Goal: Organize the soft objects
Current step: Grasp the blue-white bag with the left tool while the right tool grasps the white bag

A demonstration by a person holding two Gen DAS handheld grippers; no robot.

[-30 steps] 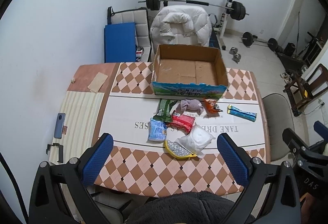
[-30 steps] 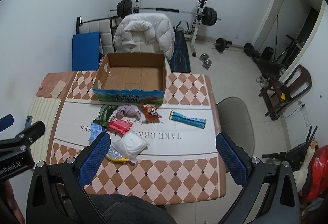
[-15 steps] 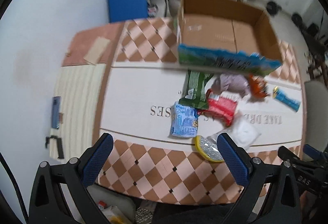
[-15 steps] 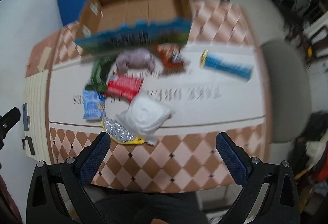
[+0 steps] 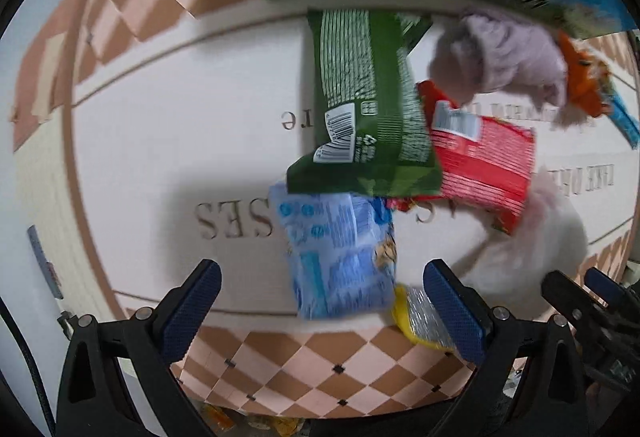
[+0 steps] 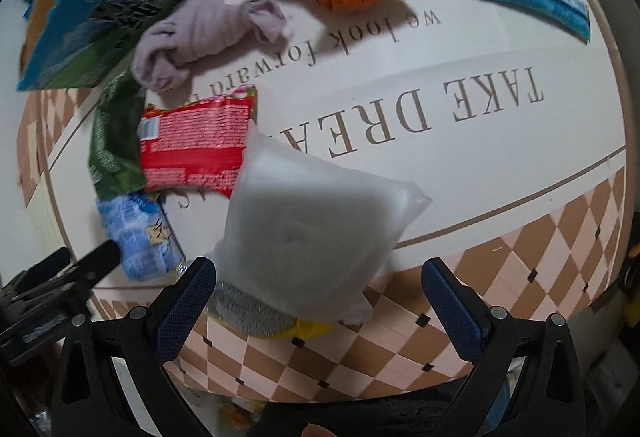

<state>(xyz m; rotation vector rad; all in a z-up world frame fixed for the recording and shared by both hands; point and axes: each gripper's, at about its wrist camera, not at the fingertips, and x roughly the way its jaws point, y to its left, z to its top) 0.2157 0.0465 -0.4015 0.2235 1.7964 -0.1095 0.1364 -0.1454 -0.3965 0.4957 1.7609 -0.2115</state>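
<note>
Your left gripper [image 5: 320, 311] has its fingers wide apart and holds nothing. The blue pack [image 5: 340, 257] lies straight ahead of it, low in the middle of the left wrist view, with its near end already reaching in between the two pads. Its long axis runs up and down that frame, along the line of the fingers and not across them, so closing would take it by its two long sides.

Your right gripper [image 6: 318, 299] is likewise spread and empty. The white pouch [image 6: 316, 233] sits directly ahead, in the lower middle of the right wrist view, resting partly on a yellow pack [image 6: 280, 325]. It is broad and roughly square, so no one axis governs there. It looks raised off the desk [image 6: 500, 165], though blur makes that uncertain.

Each gripper is nearest its own item: the blue pack lies to the left of the pouch, and the left gripper shows at the lower left edge of the right wrist view.

The green pack [image 5: 368, 105] overlaps the far end of the blue one, at the frame's centre, so a deep reach would likely catch both. The box [image 6: 132, 5] stands beyond the pile, in the upper left of the right wrist view.
</note>
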